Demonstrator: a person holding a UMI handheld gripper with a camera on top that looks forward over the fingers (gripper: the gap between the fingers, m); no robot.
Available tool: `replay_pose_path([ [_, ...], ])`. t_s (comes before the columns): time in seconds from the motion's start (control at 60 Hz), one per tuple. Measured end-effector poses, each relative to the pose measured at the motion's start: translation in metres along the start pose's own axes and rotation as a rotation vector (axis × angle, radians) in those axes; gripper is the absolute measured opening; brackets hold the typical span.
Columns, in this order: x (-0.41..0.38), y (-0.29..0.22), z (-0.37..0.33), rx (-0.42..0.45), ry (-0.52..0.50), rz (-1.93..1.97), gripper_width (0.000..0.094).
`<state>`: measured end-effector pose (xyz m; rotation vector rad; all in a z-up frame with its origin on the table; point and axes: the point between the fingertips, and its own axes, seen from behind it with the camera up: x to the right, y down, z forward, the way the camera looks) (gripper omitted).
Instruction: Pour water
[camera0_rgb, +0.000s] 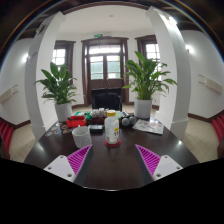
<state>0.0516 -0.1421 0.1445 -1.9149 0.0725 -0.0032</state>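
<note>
A clear bottle with a white label and red cap stands upright on the dark round table, just beyond my fingers. A clear empty cup stands to its left. My gripper is open and empty, low over the near part of the table. Its two purple pads are spread wide apart, one at each side, with bare tabletop between them. The bottle and cup are ahead of the fingers, not between them.
Red and green items and small jars crowd the table's far side, with papers at the right. A dark chair stands behind. Two potted plants flank a double door. White pillars stand at both sides.
</note>
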Motion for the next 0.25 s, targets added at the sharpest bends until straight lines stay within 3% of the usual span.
replay_pose_path([
  [0.25, -0.006, -0.022, -0.018, 0.057, 0.006, -0.015, 0.0841],
])
